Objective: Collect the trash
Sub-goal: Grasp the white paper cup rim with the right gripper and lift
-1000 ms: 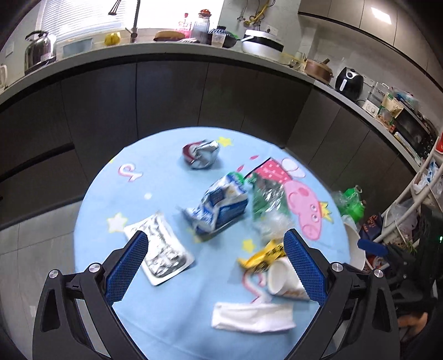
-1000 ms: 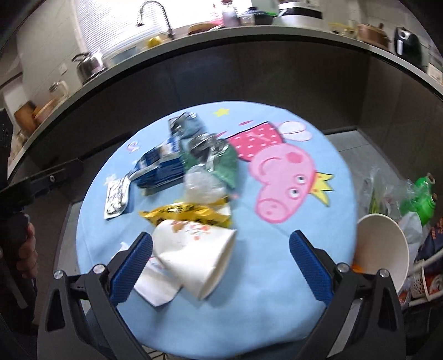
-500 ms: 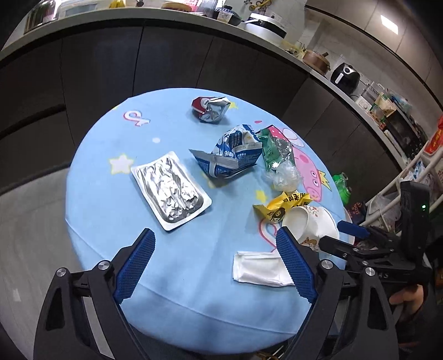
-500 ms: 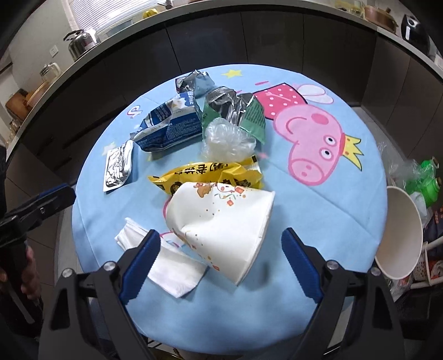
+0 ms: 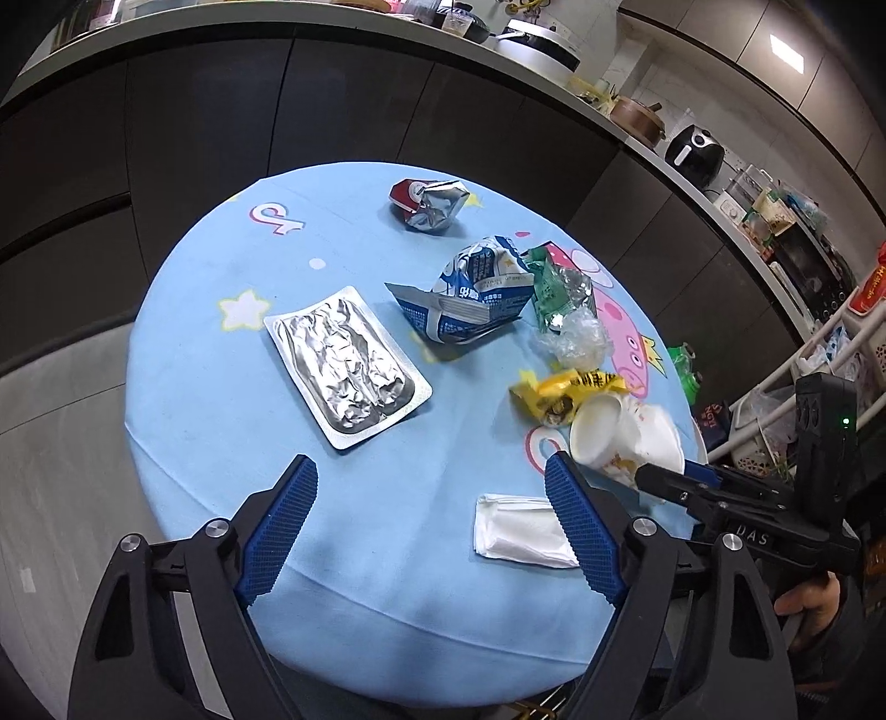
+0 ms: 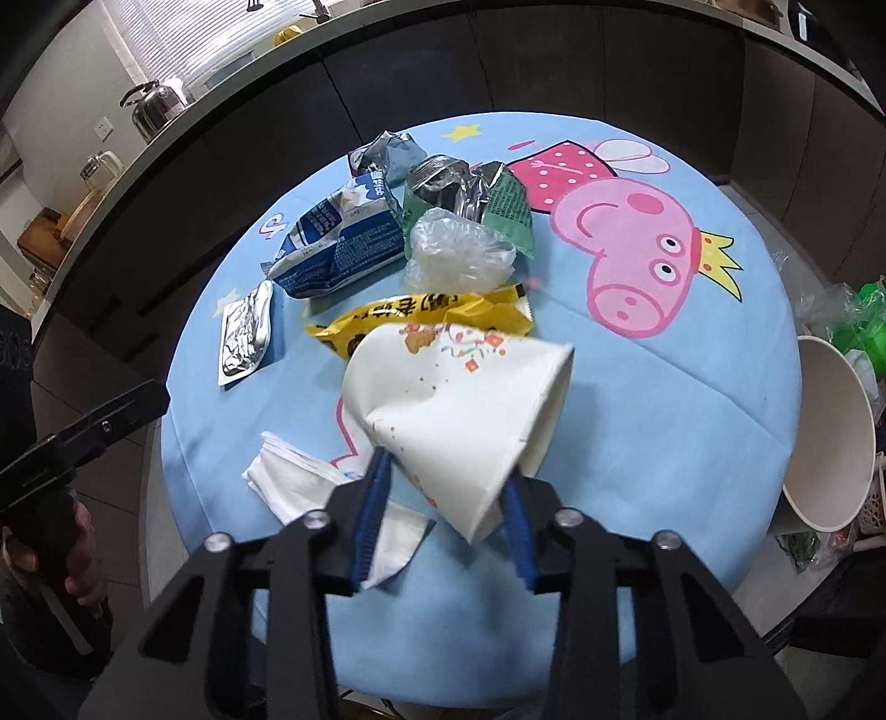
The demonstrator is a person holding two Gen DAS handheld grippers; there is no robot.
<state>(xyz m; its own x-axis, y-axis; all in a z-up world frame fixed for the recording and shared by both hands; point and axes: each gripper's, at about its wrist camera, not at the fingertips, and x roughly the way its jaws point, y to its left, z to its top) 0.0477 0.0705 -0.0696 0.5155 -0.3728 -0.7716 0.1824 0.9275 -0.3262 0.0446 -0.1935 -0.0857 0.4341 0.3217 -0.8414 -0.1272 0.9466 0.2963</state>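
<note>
A white paper cup (image 6: 459, 410) with confetti print lies tipped on the blue round table (image 6: 664, 421), its wall dented where the right gripper (image 6: 446, 498), jaws just closed, pinches it. The left gripper (image 5: 432, 498) hovers open and empty.

Daylight glares through the window blinds (image 6: 149, 33) beyond the table (image 6: 637, 421); cabinets below stay dim; fisheye edges curve, darken.

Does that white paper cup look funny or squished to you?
Yes. The paper cup lies tipped on its side on the blue table, and the right tongs have just closed on its narrow end, pinching it. Brown specks dot its wall, so it looks used.
</note>
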